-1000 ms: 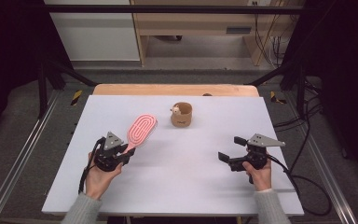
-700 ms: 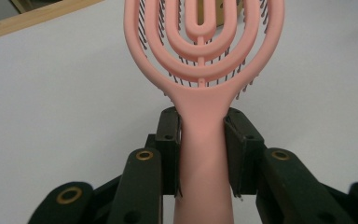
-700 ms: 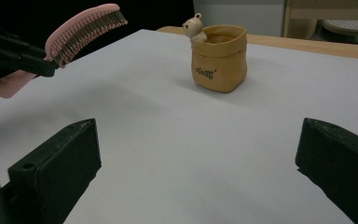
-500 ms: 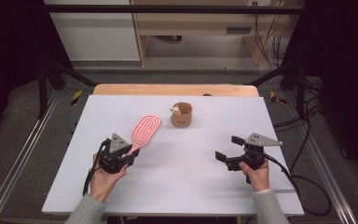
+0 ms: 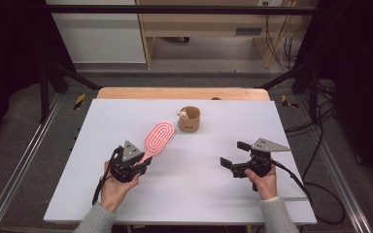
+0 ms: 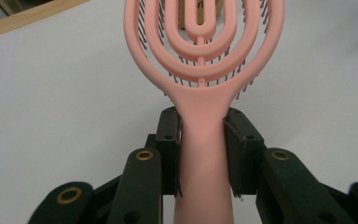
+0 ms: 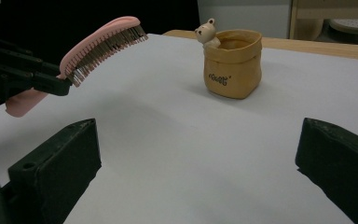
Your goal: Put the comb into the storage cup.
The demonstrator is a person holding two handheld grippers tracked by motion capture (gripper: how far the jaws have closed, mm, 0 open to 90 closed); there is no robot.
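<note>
The left claw (image 5: 144, 164) is clamped on the handle of a pink plastic hairbrush with an oval, looped openwork head (image 5: 158, 138). In the left gripper view both black pads press against the sides of the narrow handle (image 6: 200, 154), just below where it widens into the head. From the claw the brush points toward one o'clock across the white counter (image 5: 126, 116). In the right gripper view it is lifted clear of the surface and tilted nose-up, with its dark bristles (image 7: 107, 49) facing down.

Compared with a second ago, the left claw and the brush have shifted a little toward three o'clock and toward the near edge. The brush head now sits closer to the small tan fabric-look pot with a bear figure on its rim (image 5: 189, 119), though the two are still apart. The pot has not moved.

The left hand (image 5: 114, 182) wraps the gripper body from below, with the forearm coming in from six o'clock and the grey plate on top.

The right claw (image 5: 234, 154) stands wide open with nothing between its jaws, pointing toward nine o'clock. It has drifted slightly inward since the earlier frame. The right hand (image 5: 263, 180) holds it low over the counter at about four o'clock from the pot, well apart from the brush.
</note>
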